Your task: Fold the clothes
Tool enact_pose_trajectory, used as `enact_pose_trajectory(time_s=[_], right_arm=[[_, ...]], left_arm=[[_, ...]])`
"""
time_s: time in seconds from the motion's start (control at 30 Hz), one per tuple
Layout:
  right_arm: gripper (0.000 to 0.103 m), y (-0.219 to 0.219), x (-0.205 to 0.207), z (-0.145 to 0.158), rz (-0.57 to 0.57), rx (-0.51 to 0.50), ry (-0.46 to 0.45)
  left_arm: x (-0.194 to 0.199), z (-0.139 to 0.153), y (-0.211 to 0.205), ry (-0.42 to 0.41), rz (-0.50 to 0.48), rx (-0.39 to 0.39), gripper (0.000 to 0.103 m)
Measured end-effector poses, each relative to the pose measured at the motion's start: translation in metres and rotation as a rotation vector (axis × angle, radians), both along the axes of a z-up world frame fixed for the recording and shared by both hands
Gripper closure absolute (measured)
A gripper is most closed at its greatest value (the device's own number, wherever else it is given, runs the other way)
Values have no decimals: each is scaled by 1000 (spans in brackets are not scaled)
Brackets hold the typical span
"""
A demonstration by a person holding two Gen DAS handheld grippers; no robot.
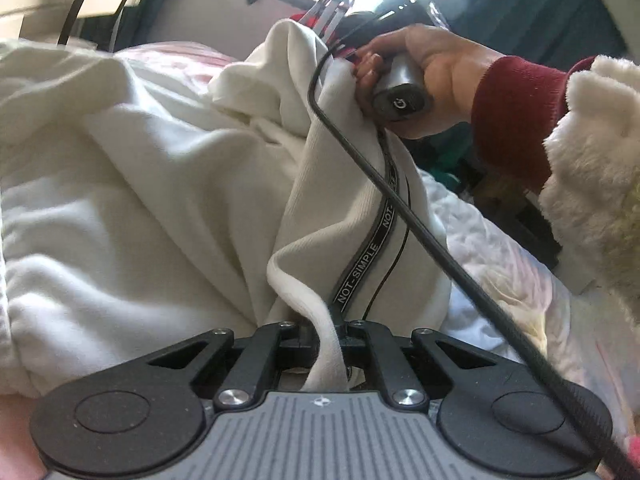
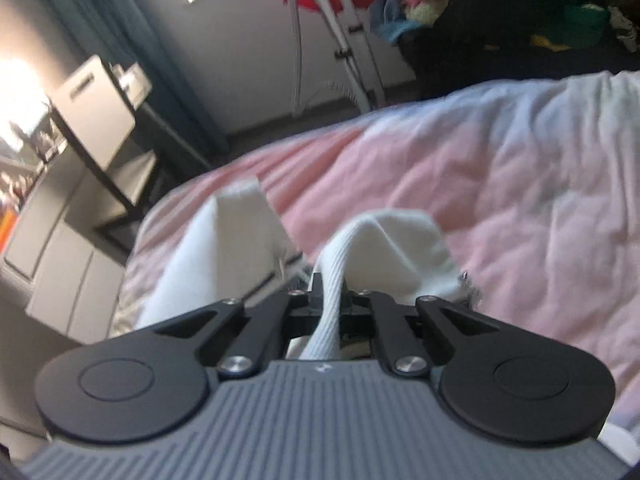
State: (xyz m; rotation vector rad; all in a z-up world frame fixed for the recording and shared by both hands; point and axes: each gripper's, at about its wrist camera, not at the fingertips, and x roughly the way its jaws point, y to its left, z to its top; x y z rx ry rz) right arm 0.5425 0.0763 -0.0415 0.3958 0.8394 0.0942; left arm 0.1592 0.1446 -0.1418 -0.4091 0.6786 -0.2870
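Observation:
A white garment (image 1: 168,184) with a black "NOT-SIMPLE" tape stripe (image 1: 372,256) lies bunched on the bed and is lifted at one edge. My left gripper (image 1: 326,330) is shut on its white ribbed hem. In the left wrist view the person's hand (image 1: 436,76) holds the other gripper's handle against the raised upper edge of the garment. My right gripper (image 2: 329,300) is shut on a white ribbed edge of the garment (image 2: 392,248), which hangs over the pink bed cover (image 2: 480,184).
A black cable (image 1: 400,200) runs across the left wrist view in front of the garment. A fluffy white sleeve (image 1: 592,184) is at the right. Beyond the bed stand a dark desk (image 2: 120,160), a white stand (image 2: 344,40) and piled clothes (image 2: 500,8).

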Motion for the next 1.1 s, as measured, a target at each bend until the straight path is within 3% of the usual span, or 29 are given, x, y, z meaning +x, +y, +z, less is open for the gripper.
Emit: enact_pose_trajectory(time_s=[0.17, 0.33, 0.47, 0.5, 0.6, 0.73, 0.93, 1.1], right_arm=[[97, -58, -31, 51, -93, 5, -133], [97, -144, -91, 100, -209, -11, -325], [97, -225, -150, 125, -318, 18, -435], [97, -244, -166, 125, -341, 27, -455], [97, -290, -214, 109, -402, 32, -475], [97, -333, -267, 63, -465, 27, -400], [97, -391, -338, -22, -600, 204, -274], [93, -410, -371, -65, -594, 370, -197]], left_arm=[[-16, 10, -1, -125, -25, -27, 97], [-38, 27, -17, -290, -94, -7, 88], [-49, 31, -33, -334, -138, 13, 83], [-53, 28, -37, -326, -147, 22, 78], [-63, 20, -51, -296, -178, 52, 78], [-60, 6, -69, -245, -201, 150, 78], [-57, -2, -73, -194, -216, 199, 78], [-57, -2, -78, -173, -216, 243, 78]])
